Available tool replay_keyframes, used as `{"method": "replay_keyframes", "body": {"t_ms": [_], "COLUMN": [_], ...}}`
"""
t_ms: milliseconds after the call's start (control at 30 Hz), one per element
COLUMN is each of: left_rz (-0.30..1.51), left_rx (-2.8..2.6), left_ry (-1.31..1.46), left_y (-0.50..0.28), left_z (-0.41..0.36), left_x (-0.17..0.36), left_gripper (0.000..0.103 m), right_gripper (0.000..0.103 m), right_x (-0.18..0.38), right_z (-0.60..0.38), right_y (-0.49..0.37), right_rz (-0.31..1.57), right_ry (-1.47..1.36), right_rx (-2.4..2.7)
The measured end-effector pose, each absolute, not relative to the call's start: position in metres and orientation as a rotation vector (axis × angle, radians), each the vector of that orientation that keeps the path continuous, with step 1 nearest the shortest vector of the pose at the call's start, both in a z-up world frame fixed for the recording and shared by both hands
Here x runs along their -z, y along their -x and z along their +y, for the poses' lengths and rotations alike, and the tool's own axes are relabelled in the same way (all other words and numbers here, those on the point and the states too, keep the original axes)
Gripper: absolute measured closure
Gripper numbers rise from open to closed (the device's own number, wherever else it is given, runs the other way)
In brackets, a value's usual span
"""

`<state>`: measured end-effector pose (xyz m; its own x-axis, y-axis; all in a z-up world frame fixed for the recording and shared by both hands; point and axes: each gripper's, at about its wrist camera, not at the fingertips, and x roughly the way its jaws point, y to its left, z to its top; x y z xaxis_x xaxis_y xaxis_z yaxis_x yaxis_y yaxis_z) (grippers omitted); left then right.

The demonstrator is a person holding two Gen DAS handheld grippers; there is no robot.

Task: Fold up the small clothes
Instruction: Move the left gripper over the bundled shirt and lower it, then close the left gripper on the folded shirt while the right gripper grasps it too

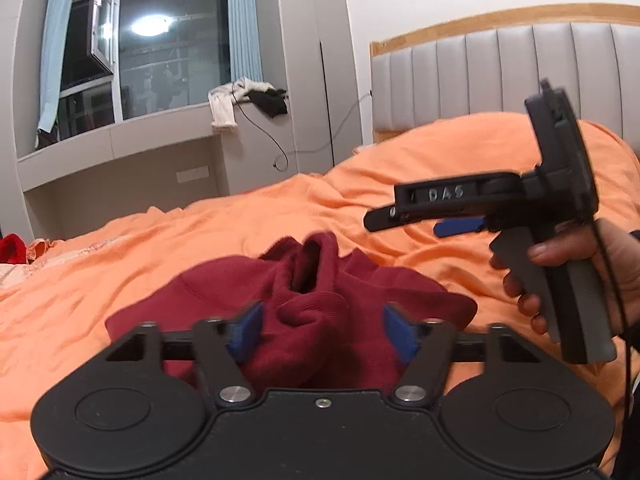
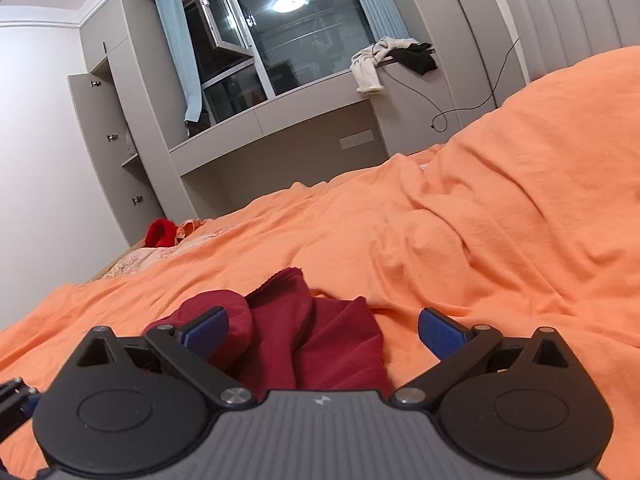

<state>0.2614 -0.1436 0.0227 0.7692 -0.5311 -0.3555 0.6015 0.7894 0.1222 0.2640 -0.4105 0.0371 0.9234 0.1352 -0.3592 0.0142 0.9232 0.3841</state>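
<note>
A crumpled dark red garment (image 1: 304, 304) lies on the orange bed cover (image 1: 160, 248). My left gripper (image 1: 322, 330) is open, its blue pads either side of the bunched cloth, close above it. My right gripper (image 1: 404, 220), held in a hand, hovers to the right above the garment's far edge and seems open. In the right wrist view the garment (image 2: 296, 340) lies just ahead, and the right gripper (image 2: 324, 334) is open with nothing between its blue pads.
The orange cover rises in a rumpled mound (image 2: 540, 184) toward the grey padded headboard (image 1: 520, 72). A bright red cloth (image 2: 160, 232) lies at the far bed edge. Clothes (image 1: 244, 100) and a cable hang off the window ledge.
</note>
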Motion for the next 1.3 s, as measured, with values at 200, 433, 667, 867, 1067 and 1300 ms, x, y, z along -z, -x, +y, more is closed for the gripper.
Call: {"method": "replay_keyframes", "body": {"t_ms": [200, 433, 667, 867, 1067, 1300], "left_rz": [0.248, 0.268, 0.302, 0.311, 0.298, 0.276], "left_rx": [0.563, 0.537, 0.531, 0.525, 0.497, 0.503], "left_ry": [-0.233, -0.245, -0.276, -0.287, -0.307, -0.353], "left_y": [-0.253, -0.259, -0.259, -0.259, -0.255, -0.247], "left_z": [-0.131, -0.119, -0.112, -0.108, -0.107, -0.109], "left_x": [-0.031, -0.028, -0.022, -0.018, -0.015, -0.01], "left_gripper": [0.005, 0.005, 0.013, 0.035, 0.063, 0.068], "right_gripper": [0.0, 0.0, 0.0, 0.0, 0.026, 0.053], "right_x": [-0.041, -0.049, -0.039, -0.025, -0.015, -0.014], "right_z": [-0.406, -0.4, -0.385, -0.391, -0.397, -0.399], "right_y": [-0.27, -0.283, -0.304, -0.316, -0.318, -0.318], "right_rz": [0.398, 0.435, 0.558, 0.596, 0.6, 0.619], "right_ry": [-0.409, -0.486, -0.613, -0.777, -0.801, -0.772], "right_rx": [-0.061, -0.195, -0.332, -0.344, -0.267, -0.274]}}
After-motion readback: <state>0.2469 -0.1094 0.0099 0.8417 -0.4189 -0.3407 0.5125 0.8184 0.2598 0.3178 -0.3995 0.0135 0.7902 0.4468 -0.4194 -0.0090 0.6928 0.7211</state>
